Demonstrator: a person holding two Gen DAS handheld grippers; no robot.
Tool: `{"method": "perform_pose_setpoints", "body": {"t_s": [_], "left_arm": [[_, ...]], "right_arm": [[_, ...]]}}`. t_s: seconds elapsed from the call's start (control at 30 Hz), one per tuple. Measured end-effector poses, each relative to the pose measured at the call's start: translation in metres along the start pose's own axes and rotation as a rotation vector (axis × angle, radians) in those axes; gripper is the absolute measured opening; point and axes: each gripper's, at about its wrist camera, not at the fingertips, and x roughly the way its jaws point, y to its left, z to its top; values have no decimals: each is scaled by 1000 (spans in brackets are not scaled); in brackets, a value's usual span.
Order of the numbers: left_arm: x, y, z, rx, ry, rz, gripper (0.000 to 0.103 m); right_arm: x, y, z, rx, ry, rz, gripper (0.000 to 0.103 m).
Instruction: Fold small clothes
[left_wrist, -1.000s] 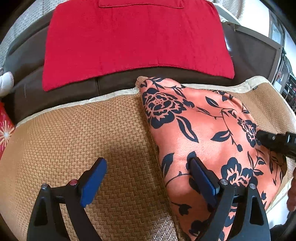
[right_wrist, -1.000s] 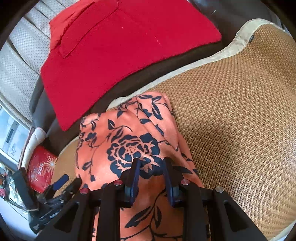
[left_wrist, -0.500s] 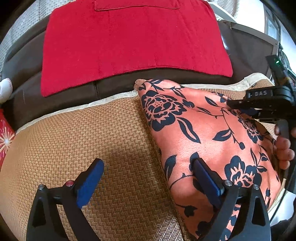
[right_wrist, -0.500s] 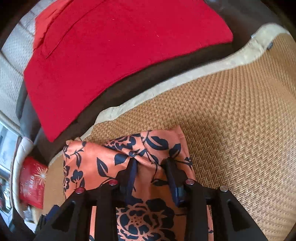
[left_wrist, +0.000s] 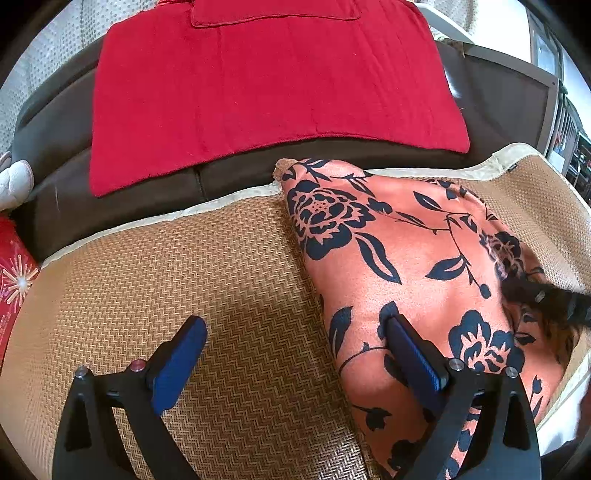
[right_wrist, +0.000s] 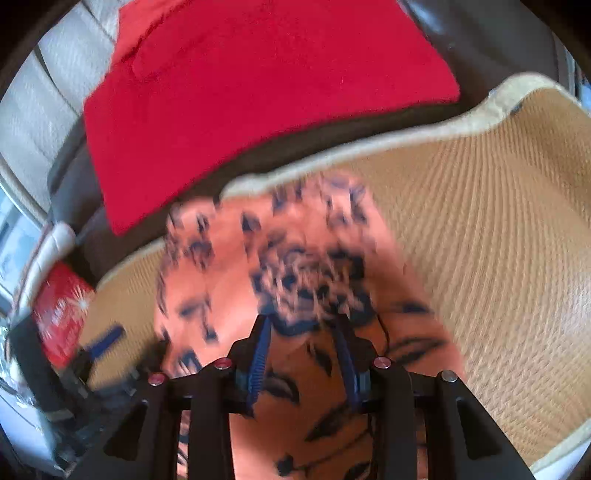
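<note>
In the left wrist view, the left gripper (left_wrist: 291, 354) stands spread wide with nothing between its blue ribbed pads, one over the tan woven mat (left_wrist: 221, 277) and one over the soft orange cloth (left_wrist: 402, 258) with dark flowers, which lies folded on the mat's right part, below a flat red towel (left_wrist: 273, 92). In the blurred right wrist view, the right gripper (right_wrist: 303, 354) is partly parted and has just been opening; the orange cloth (right_wrist: 229, 280) lies between and under its fingers, but I cannot tell whether they press it.

Garment (left_wrist: 402, 258) – soft matt cloth, orange floral print. Mat (left_wrist: 229, 280) – woven herringbone, slight sheen (cloth-bound edge). Red cloth (left_wrist: 266, 92) looks like nappy terry. Sofa (left_wrist: 55, 136) – smooth dark leather-like.
</note>
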Motion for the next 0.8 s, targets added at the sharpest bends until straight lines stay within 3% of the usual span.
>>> {"method": "perform_pose_setpoints", "body": {"t_s": [0.1,0.8], "left_arm": [[-3,-3,-2,12,-10,16,98],[-8,-6,-3,43,-25,25,98]], "right_arm": [[6,7,-1,-61,-17,-17,40],[3,-5,-1,-32,-29,21,40]]}}
